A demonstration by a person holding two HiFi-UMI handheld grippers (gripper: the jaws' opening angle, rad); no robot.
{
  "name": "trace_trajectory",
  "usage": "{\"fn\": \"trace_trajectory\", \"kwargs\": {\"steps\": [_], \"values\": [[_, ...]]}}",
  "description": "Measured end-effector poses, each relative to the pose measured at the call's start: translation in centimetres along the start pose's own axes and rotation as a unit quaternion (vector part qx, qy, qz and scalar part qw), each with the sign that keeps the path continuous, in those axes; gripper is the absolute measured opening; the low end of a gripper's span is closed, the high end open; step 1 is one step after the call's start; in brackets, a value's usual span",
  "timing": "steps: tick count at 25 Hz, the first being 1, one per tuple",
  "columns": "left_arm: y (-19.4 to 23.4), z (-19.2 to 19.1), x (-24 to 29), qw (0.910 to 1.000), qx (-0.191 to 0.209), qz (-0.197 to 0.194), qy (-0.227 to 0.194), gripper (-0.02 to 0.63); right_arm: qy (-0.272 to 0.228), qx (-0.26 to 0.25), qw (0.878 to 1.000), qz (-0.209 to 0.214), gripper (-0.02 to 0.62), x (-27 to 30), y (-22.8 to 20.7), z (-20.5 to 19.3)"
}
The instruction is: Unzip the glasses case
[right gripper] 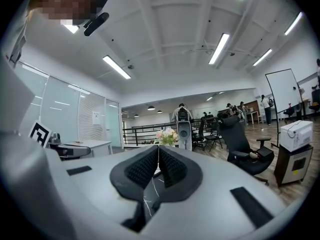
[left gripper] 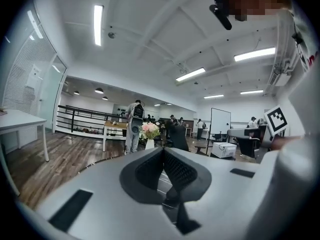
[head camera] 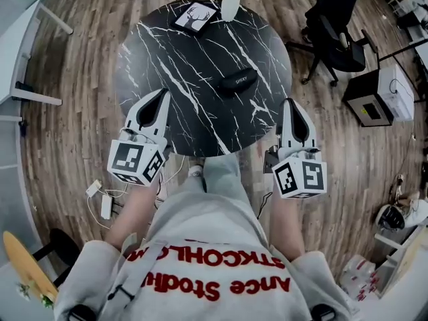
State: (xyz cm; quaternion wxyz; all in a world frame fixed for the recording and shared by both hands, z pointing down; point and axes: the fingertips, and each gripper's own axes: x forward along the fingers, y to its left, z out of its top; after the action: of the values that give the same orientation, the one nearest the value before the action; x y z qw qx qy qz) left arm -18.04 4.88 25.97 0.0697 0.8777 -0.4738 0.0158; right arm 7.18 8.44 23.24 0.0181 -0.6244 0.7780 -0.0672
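Observation:
A black glasses case [head camera: 238, 81] lies zipped near the middle of the round black marble table [head camera: 167, 59]. My left gripper [head camera: 163, 93] is shut and empty, its tips over the table's near left edge. My right gripper [head camera: 288, 103] is shut and empty too, at the table's near right edge. Both point level toward the table, well short of the case. In the left gripper view the jaws [left gripper: 163, 152] meet at their tips, as they do in the right gripper view [right gripper: 158, 149]. The case is hidden behind the jaws in both gripper views.
A framed deer picture [head camera: 195, 15] and a white vase of flowers [head camera: 229, 3] stand at the table's far edge. A black office chair [head camera: 334, 32] and a white box on a stand [head camera: 394, 92] are to the right. Cables and a charger [head camera: 101, 199] lie on the wood floor at the left.

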Motion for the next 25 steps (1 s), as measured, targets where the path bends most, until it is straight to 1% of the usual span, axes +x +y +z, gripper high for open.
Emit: {"fn": "trace_trajectory", "kwargs": {"steps": [3,6,8,11,13,15,17,18,20,23,25], "values": [[0.5,0.2,2.4,1.0,-0.004,-0.009,-0.002,0.008,0.007,-0.009,1.0,0.019,0.017,3.6,-1.6,-0.3],[0.6,-0.1,5.2,0.999,-0.032,-0.029,-0.008,0.008,0.015,-0.001,0.999,0.039,0.017,7.7,-4.0,-0.7],[1.1,-0.7,7.1,0.9983,-0.054,-0.022,-0.004,0.008,0.019,-0.004,0.998,0.052,0.017,10.3,-5.7,-0.7],[2.0,-1.5,10.0,0.9972,-0.075,0.0,-0.005,0.008,0.032,-0.015,0.997,0.065,0.017,13.6,-8.3,-1.1],[2.6,-2.1,11.9,0.9963,-0.086,0.009,-0.005,0.008,0.051,-0.018,0.996,0.077,0.017,15.4,-9.9,-2.2],[2.9,-3.3,13.8,0.9957,-0.091,0.014,0.008,0.008,0.083,-0.022,0.992,0.091,0.017,17.0,-11.2,-4.1],[3.0,-5.1,15.7,0.9948,-0.095,0.011,0.034,0.008,0.124,-0.025,0.986,0.105,0.017,18.2,-12.0,-6.8],[2.8,-6.2,16.6,0.9939,-0.1,0.002,0.047,0.008,0.146,-0.023,0.983,0.112,0.017,18.7,-12.2,-8.4],[2.0,-8.4,18.6,0.99,-0.117,-0.031,0.072,0.008,0.188,-0.012,0.973,0.13,0.017,19.2,-12.1,-11.4],[0.9,-11.8,21.6,0.9792,-0.153,-0.08,0.107,0.008,0.246,0.011,0.957,0.155,0.017,19.8,-10.8,-15.7],[0.2,-14.4,23.1,0.9721,-0.161,-0.101,0.138,0.008,0.294,0.016,0.943,0.159,0.017,19.8,-9.9,-19.2]]}}
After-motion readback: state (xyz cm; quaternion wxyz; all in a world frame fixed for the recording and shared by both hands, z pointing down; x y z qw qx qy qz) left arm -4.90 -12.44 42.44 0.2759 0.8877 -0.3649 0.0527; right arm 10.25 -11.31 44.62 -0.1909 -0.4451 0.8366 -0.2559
